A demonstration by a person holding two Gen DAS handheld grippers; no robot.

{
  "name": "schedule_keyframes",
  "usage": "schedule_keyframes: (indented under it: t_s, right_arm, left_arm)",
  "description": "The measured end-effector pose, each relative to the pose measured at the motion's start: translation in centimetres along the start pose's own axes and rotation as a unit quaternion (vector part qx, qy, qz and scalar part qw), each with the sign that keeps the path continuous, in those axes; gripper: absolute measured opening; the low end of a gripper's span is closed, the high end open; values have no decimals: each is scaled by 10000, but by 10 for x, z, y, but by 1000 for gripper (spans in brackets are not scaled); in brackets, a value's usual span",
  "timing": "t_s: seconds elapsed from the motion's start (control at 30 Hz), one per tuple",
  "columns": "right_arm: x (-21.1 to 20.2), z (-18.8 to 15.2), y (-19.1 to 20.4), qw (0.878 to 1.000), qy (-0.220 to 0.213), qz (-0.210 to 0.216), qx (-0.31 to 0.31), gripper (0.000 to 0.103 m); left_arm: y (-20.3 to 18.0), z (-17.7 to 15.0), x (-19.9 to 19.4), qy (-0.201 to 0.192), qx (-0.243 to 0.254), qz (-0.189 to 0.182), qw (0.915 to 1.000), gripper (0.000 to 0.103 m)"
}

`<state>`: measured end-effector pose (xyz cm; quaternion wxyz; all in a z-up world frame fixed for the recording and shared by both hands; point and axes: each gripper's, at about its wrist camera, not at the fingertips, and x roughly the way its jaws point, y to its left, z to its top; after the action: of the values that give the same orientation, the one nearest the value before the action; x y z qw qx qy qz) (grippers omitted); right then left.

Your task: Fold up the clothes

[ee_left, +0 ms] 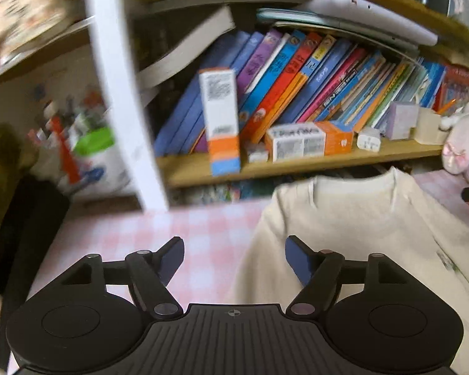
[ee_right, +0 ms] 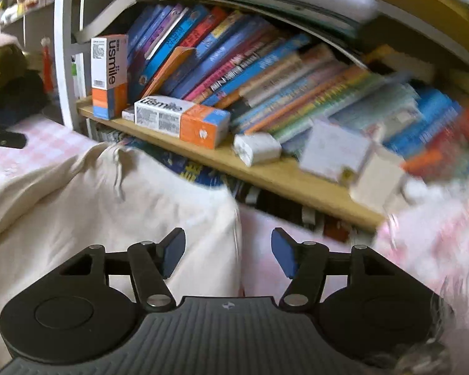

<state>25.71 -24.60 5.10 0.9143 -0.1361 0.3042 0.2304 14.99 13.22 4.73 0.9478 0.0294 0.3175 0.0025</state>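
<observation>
You have one cream garment (ee_left: 353,228) on one pink checked cloth (ee_left: 147,234). Two grippers are in use: one left gripper (ee_left: 234,259) and one right gripper (ee_right: 228,250), each with two blue-padded fingers (ee_left: 172,261). On the shelf (ee_left: 297,164) you see two orange-and-white cartons: one upright carton (ee_left: 222,118) and one lying carton (ee_left: 309,140). One white plug adapter (ee_left: 369,139) sits nearby. The leaning books (ee_left: 297,75) are too many and too blurred to count.

Wooden bookshelf (ee_left: 297,165) behind the pink-checked worktop (ee_left: 159,234) holds leaning books (ee_right: 234,62) and toothpaste boxes (ee_right: 181,120); white upright post (ee_left: 118,78) at left.
</observation>
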Motion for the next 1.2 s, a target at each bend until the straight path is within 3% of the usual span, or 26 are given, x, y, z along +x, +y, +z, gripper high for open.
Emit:
schedule_keyframes:
  t_s: [0.2, 0.37, 0.57, 0.67, 0.73, 0.83, 0.97, 1.03, 1.1, 1.2]
  right_arm:
    - [-65, -51, -9, 9977, 165, -75, 660, 59]
    - [-111, -91, 3, 9858, 368, 263, 1617, 59]
    - [-144, -127, 23, 9558, 526, 843, 2766, 59]
    - [-150, -140, 26, 9462, 642, 750, 3082, 58]
    - [-151, -150, 22, 9333, 743, 675, 3447, 56]
    - [-154, -163, 13, 9161, 797, 760, 3854, 54]
    - [-149, -174, 10, 8991, 961, 1022, 4147, 51]
    - [-147, -172, 14, 9060, 1001, 944, 4004, 49]
    - [-153, -165, 19, 9222, 905, 780, 3679, 49]
    - [-165, -153, 27, 9436, 687, 960, 3094, 53]
  left_arm:
    - [-13, -63, -62, 328, -247, 75, 9991, 73]
    - [-49, -95, -106, 399, -201, 1, 9990, 73]
    - [-89, -111, -123, 443, 198, -150, 9987, 73]
    - [-99, -115, -123, 551, 277, -201, 9979, 73]
    - [-104, -119, -120, 673, 367, -168, 9969, 73]
    - [-108, -126, -113, 929, 433, -66, 9947, 73]
    - [-110, -130, -113, 985, 326, 28, 9946, 73]
    - [-111, -130, -114, 999, 331, 72, 9944, 73]
    - [-113, -130, -115, 1003, 352, 123, 9943, 73]
    - [-115, -130, -116, 998, 333, 169, 9943, 73]
